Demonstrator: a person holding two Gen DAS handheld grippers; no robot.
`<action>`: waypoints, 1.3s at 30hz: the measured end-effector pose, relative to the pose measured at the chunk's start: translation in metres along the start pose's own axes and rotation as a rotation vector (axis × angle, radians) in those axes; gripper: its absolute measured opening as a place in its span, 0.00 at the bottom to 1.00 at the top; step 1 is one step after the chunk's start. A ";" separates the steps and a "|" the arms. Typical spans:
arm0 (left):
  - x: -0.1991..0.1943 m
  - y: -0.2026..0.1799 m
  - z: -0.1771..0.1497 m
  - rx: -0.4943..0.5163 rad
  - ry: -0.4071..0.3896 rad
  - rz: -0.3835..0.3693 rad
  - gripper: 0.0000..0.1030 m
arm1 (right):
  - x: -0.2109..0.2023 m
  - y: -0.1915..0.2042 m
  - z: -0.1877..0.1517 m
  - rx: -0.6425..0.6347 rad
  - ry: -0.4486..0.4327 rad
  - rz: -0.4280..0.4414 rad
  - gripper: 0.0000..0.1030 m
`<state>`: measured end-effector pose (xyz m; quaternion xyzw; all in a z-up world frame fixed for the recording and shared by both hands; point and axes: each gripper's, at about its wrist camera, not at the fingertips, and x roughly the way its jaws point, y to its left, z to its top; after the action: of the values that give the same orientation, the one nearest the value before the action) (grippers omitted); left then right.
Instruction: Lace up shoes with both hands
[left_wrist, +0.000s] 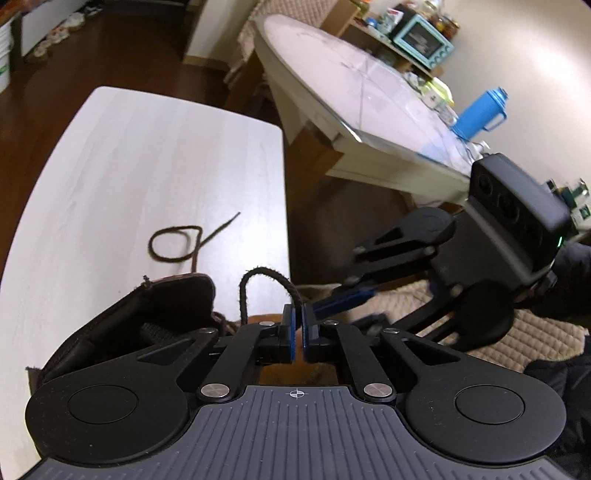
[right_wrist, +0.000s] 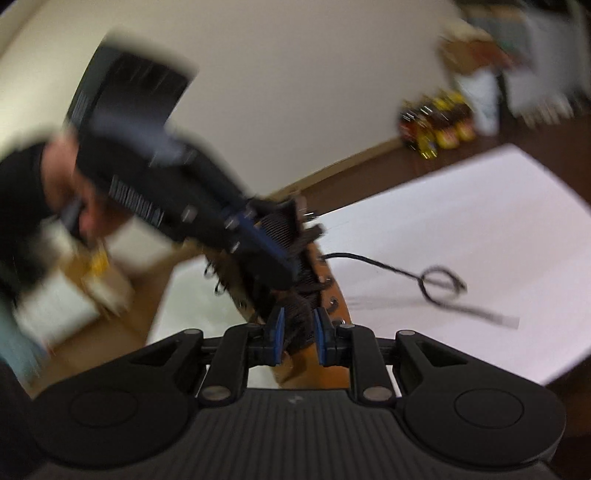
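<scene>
Brown lace (left_wrist: 264, 275) is clamped in your left gripper (left_wrist: 297, 332); keep tension while your right gripper (right_wrist: 297, 332), jaws apart, clears the tongue (right_wrist: 299, 317).

We see a pale, whitish wood-grain tabletop (left_wrist: 155, 155) with rounded corners over dark wooden floor. On it lies a loose dark brown shoelace (left_wrist: 177, 243) (curled into one loop, its tip trailing off), beside a tan leather shoe (right_wrist: 332, 295) near the edge.
</scene>
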<state>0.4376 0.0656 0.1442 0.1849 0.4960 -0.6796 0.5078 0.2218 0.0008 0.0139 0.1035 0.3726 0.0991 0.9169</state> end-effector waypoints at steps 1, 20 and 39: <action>-0.001 0.000 0.000 0.003 0.001 -0.004 0.03 | 0.004 0.004 0.001 -0.034 0.011 -0.015 0.20; -0.044 0.025 -0.017 -0.151 -0.147 0.050 0.07 | 0.029 -0.081 -0.046 0.943 -0.068 0.458 0.03; -0.061 -0.012 -0.039 0.089 -0.032 0.249 0.07 | 0.032 -0.088 -0.031 0.925 -0.145 0.352 0.03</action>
<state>0.4425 0.1295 0.1787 0.2565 0.4303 -0.6354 0.5876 0.2317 -0.0720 -0.0519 0.5673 0.2898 0.0695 0.7677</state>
